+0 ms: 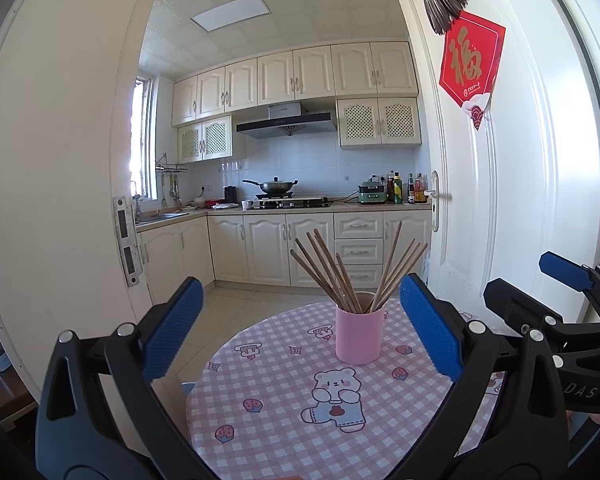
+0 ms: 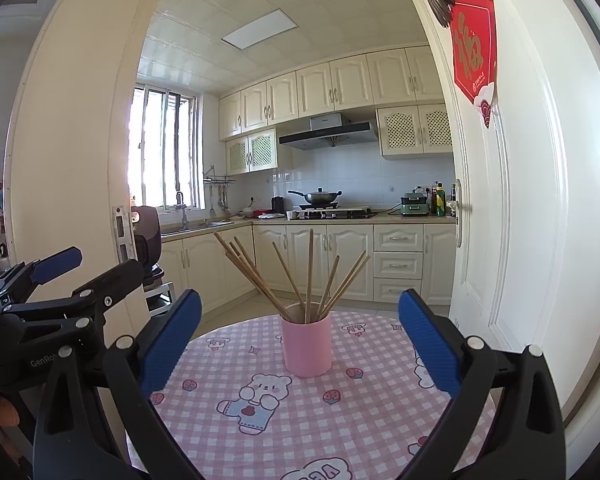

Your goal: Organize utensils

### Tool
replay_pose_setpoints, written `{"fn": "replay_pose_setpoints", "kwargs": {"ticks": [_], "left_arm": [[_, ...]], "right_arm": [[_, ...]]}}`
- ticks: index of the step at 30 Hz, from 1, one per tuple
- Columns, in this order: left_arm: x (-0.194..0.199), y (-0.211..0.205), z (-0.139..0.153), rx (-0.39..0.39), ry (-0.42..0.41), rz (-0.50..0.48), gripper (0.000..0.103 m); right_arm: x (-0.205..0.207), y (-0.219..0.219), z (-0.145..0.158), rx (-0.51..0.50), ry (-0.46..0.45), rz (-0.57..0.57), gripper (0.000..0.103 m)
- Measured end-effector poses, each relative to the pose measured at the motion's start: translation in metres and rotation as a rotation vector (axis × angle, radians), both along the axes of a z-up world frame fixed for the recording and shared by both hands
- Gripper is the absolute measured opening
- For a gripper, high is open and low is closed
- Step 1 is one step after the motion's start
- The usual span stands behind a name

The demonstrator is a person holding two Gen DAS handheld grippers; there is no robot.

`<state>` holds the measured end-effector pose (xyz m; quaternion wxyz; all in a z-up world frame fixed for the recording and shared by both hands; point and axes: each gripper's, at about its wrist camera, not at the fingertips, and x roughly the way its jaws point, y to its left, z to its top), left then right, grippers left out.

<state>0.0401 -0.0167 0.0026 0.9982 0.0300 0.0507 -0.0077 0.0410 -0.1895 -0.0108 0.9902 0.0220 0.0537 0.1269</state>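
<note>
A pink cup (image 1: 359,334) (image 2: 306,346) stands upright on a round table with a pink checked cloth (image 1: 284,420) (image 2: 300,428). Several wooden chopsticks (image 1: 340,272) (image 2: 300,276) stand fanned out in the cup. My left gripper (image 1: 300,320) is open above the table's near side, the cup ahead between its blue pads, nothing held. My right gripper (image 2: 300,324) is likewise open and empty, short of the cup. Each gripper shows in the other's view: the right one (image 1: 540,280) at the right edge, the left one (image 2: 72,268) at the left edge.
Beyond the table an open white door (image 1: 492,160) (image 2: 508,200) stands on the right and a door frame (image 1: 72,200) on the left. The kitchen behind has cabinets, a stove with a wok (image 1: 276,188) and a sink. Tiled floor lies between table and cabinets.
</note>
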Motion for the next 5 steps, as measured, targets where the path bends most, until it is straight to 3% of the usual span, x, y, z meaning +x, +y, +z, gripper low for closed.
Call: {"fn": "replay_pose_setpoints", "kwargs": {"ticks": [5], "left_arm": [[0.014, 0.001, -0.009, -0.008, 0.056, -0.005, 0.097]], "right_arm": [[0.014, 0.001, -0.009, -0.009, 0.041, 0.002, 0.095]]}}
